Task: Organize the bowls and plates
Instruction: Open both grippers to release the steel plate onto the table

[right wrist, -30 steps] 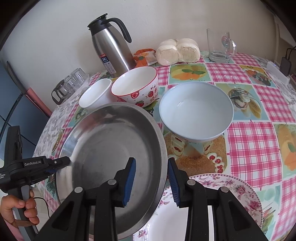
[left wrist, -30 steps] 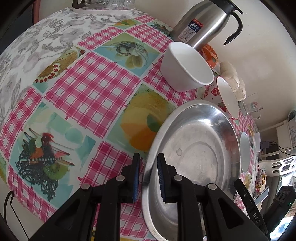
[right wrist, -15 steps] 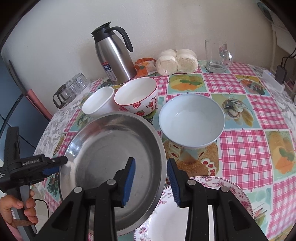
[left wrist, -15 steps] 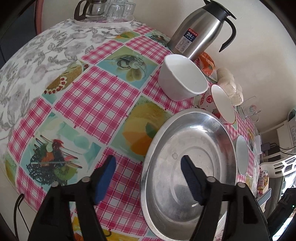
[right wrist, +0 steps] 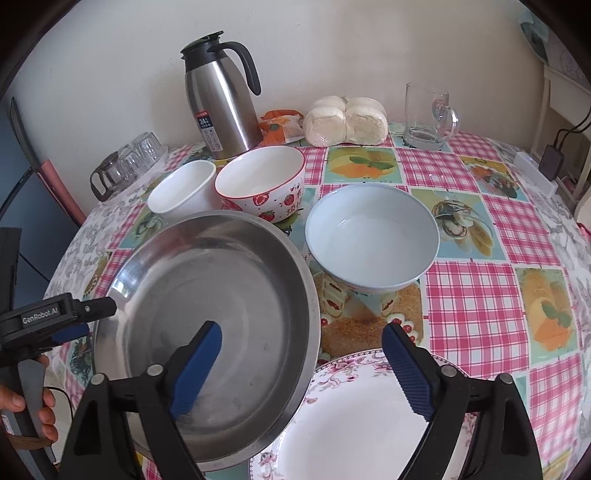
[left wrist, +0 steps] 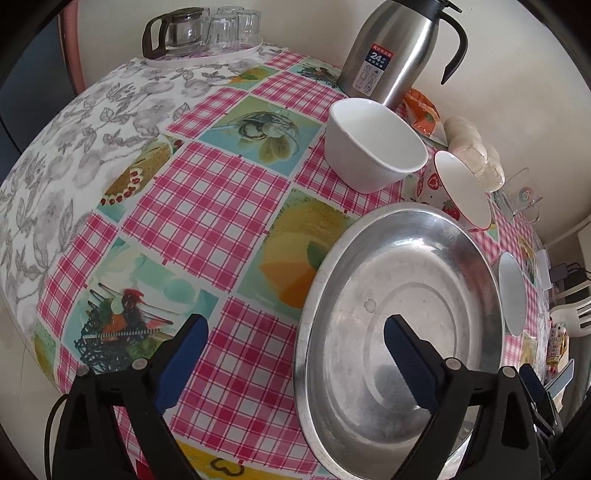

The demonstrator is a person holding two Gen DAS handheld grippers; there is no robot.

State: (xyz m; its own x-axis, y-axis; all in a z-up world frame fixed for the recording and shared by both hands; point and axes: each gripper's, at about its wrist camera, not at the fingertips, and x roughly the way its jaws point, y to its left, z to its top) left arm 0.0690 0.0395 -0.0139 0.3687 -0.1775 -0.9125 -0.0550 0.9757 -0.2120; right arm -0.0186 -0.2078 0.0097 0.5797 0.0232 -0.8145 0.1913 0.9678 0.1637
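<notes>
A large steel plate [right wrist: 207,295] lies on the table, its right edge resting over the rim of a floral plate [right wrist: 354,413]; it also shows in the left wrist view [left wrist: 399,314]. Behind it stand a small white bowl [right wrist: 183,192], a strawberry bowl [right wrist: 262,182] and a pale blue bowl [right wrist: 371,236]. My left gripper [left wrist: 295,354] is open, straddling the steel plate's left rim. My right gripper [right wrist: 303,365] is open, straddling its right rim above the floral plate.
A steel thermos [right wrist: 218,99], an orange packet [right wrist: 280,125], wrapped buns [right wrist: 345,122] and a glass mug [right wrist: 428,114] line the back by the wall. A tray of glasses with a small pot [left wrist: 199,33] sits at the far left edge.
Both grippers let go of the steel plate: the left opened first, then the right. The plate now lies lower and flatter, and both grippers have drawn back slightly.
</notes>
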